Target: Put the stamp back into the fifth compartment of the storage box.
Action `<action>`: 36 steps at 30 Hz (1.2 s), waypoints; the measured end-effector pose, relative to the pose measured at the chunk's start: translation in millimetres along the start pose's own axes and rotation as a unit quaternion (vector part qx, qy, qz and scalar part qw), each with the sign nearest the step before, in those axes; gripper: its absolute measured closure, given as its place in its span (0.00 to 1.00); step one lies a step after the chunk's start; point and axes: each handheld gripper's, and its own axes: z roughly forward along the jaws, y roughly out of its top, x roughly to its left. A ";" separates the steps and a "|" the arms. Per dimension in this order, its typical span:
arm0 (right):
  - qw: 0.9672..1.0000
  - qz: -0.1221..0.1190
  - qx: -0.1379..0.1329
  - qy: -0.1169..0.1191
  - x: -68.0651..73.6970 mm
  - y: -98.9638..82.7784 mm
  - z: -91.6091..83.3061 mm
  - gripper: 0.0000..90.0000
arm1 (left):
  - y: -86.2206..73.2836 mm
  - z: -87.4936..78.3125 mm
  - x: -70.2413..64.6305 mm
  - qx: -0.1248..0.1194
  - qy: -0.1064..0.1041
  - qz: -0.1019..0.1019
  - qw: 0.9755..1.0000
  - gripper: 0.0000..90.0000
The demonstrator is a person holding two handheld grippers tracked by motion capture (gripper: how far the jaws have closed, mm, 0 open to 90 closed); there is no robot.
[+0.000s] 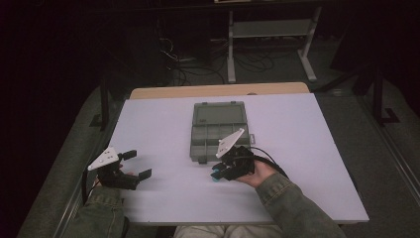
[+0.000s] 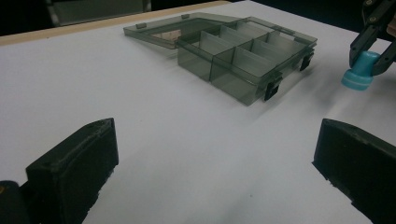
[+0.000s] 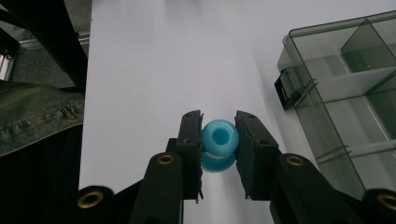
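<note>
A small blue spool-shaped piece (image 3: 219, 139) with a hole in its top sits pinched between the black jaws of my right gripper (image 3: 219, 140), which is shut on it just above the white table. In the high view that gripper (image 1: 218, 173) is near the front middle, with the blue piece (image 1: 216, 177) at its tip. The blue piece (image 2: 358, 74) also appears at the far right in the left gripper view. My left gripper (image 1: 138, 164) stands open near the table's left front, nothing between its jaws. A grey see-through compartment box (image 1: 218, 130) lies open mid-table.
The box (image 2: 243, 53) has several empty compartments, black latches on its near side and its lid folded flat behind. The white table (image 1: 307, 134) has bare room left and right of the box. A denim sleeve (image 3: 37, 116) lies at the table's left edge in the right gripper view.
</note>
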 end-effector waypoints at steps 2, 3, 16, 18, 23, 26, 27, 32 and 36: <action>1.000 -0.002 -0.001 0.000 -0.4 1.9 -0.5 0.79 | 0.0 0.1 0.1 0.000 0.000 0.000 1.000 0.00; 1.000 -0.003 -0.001 -0.001 -0.7 2.6 -0.7 0.79 | 0.0 0.1 0.1 0.000 0.000 0.000 1.000 0.00; 1.000 -0.003 -0.007 -0.002 -5.5 10.8 -4.5 0.79 | 0.0 0.0 0.1 0.000 0.000 0.000 1.000 0.00; 1.000 -0.004 -0.007 -0.003 -6.1 12.7 -5.0 0.79 | 0.0 0.1 0.1 0.000 0.000 0.000 1.000 0.00; 1.000 -0.005 -0.008 -0.003 -7.0 17.7 -5.3 0.79 | 0.0 -0.1 0.2 0.000 0.000 0.001 1.000 0.00; 1.000 -0.006 -0.010 -0.002 -7.9 20.1 -4.8 0.79 | 0.0 0.0 0.2 -0.001 0.000 0.001 1.000 0.00; 1.000 -0.008 -0.010 -0.002 -8.4 20.9 -4.5 0.79 | 0.0 0.0 0.3 -0.001 -0.001 0.001 1.000 0.00; 1.000 -0.010 -0.008 -0.001 -10.2 25.0 -2.5 0.79 | 0.0 0.1 0.5 0.000 -0.001 0.002 1.000 0.00; 1.000 -0.012 -0.008 -0.002 -11.8 29.5 -3.3 0.79 | 0.0 0.0 0.4 -0.001 -0.001 0.002 1.000 0.00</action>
